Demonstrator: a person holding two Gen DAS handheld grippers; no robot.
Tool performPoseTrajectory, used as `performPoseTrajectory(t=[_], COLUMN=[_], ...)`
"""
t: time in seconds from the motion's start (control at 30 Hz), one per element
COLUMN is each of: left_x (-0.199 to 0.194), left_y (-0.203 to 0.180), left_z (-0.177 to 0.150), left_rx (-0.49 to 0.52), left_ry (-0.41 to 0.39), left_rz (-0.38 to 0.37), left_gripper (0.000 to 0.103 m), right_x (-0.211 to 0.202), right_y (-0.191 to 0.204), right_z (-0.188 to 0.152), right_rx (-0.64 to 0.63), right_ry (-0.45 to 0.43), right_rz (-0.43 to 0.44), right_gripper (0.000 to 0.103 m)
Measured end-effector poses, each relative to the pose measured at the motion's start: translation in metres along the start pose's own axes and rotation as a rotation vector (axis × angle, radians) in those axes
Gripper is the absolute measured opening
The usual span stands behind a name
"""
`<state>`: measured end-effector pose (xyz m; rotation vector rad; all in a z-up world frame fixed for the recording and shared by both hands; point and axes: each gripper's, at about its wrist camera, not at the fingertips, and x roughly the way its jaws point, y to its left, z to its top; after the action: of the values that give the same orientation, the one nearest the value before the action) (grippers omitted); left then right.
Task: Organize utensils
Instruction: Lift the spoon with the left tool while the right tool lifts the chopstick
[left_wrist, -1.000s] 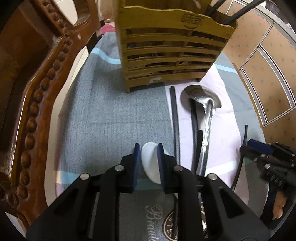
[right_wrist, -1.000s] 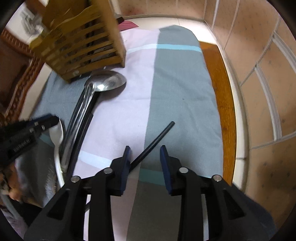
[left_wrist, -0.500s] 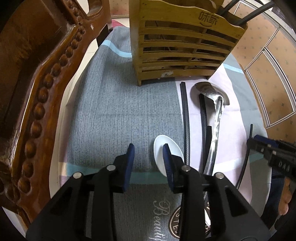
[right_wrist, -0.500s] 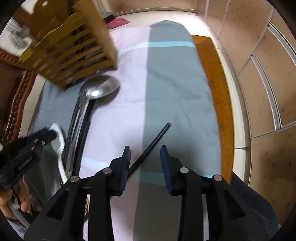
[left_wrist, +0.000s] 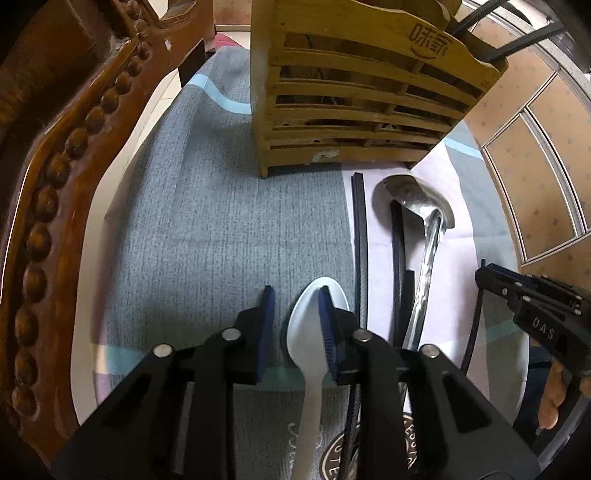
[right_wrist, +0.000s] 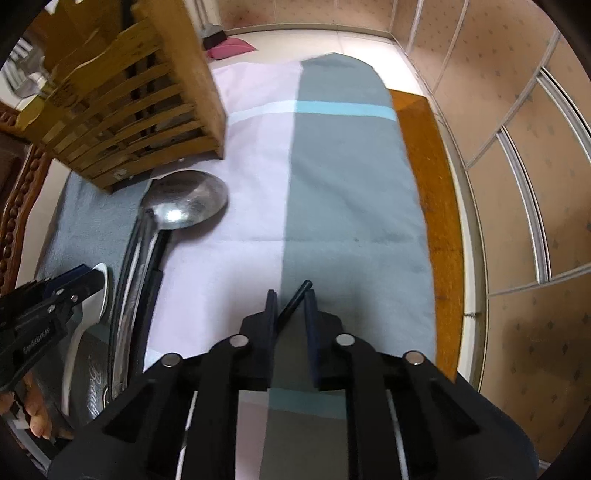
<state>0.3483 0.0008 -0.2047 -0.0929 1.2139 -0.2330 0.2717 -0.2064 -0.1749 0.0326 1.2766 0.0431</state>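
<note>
Left gripper (left_wrist: 295, 301): jaws closing, white spoon (left_wrist: 314, 328) seen between them, not yet pinched.
Right gripper (right_wrist: 290, 301): jaws closing on black chopstick (right_wrist: 295, 301).
Rack (left_wrist: 354, 99): stood at counter's far edge.
Ladle (right_wrist: 184, 205): laid before rack.

Rack (left_wrist: 354, 88) stands at cloth's (left_wrist: 207, 229) far edge; ladle (left_wrist: 424, 236) lies before it, bowl toward rack, chopsticks (left_wrist: 360, 243) alongside on its left, spoon (left_wrist: 310, 332) left of those near the near edge; lone chopstick (right_wrist: 293, 304) well right of ladle
</note>
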Motion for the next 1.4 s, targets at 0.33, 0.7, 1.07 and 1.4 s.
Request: performPoseTrajectory(t=[0.33, 0.7, 1.07, 1.4], left_x=[-0.023, -0.008, -0.052, -0.110], left_y=[-0.005, -0.021, -0.006, -0.019], left_z=[-0.004, -0.007, -0.003, -0.011], left_rx=[0.010, 0.047, -0.006, 0.023], left_ry=[-0.023, 0.015, -0.095, -0.223], left_rz=[0.015, 0.131, 0.112, 0.116], left_gripper=[0.049, 0.041, 0.032, 0.032], right_x=[-0.024, -0.025, -0.017, 0.009], right_y=[0.024, 0.002, -0.015, -0.002], right_z=[-0.012, -0.014, -0.002, 0.022], right_rx=[-0.097, -0.024, 0.062, 0.102], right_ry=[-0.042, -0.007, 0.020, 0.105], right_rz=[0.055, 0.058, 0.090, 0.117], right_gripper=[0.001, 0.016, 0.026, 0.027])
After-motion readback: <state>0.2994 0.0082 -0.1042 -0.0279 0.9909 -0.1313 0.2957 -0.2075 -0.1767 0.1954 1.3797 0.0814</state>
